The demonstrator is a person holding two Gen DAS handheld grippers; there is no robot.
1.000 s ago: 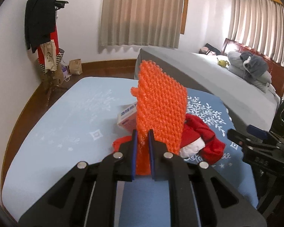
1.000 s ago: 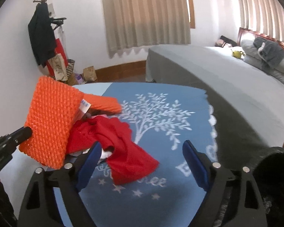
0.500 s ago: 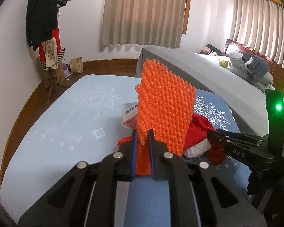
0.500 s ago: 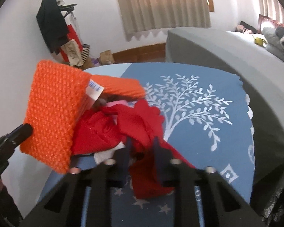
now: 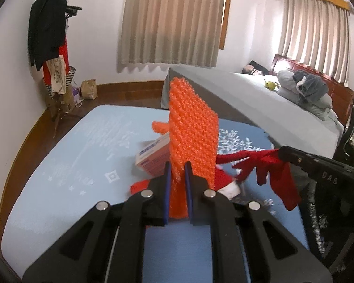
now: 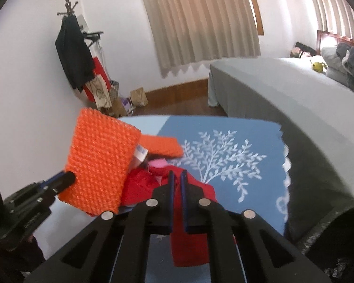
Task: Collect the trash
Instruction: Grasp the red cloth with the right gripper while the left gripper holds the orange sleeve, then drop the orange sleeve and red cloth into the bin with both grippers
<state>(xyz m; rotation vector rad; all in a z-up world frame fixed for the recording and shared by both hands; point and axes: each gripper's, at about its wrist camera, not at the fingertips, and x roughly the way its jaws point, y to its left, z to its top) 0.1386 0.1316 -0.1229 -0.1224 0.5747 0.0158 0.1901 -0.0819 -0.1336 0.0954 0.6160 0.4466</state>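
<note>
Two hand-held grippers are in view: the left hand-held gripper (image 5: 177, 176) and the right hand-held gripper (image 6: 177, 184). There is one orange knitted piece (image 5: 192, 139), one red cloth (image 6: 188, 247) and one small printed box (image 5: 153, 158). All sit over one blue blanket (image 6: 224, 141) with a white tree print. Behind it stands one grey bed (image 5: 259, 99). Two curtained windows (image 5: 172, 21) show, plus one coat stand (image 6: 75, 54) and one brown paper bag (image 5: 89, 89) on the floor.

Black tool (image 5: 177, 184) frames (blue pads, silver screws)
</note>
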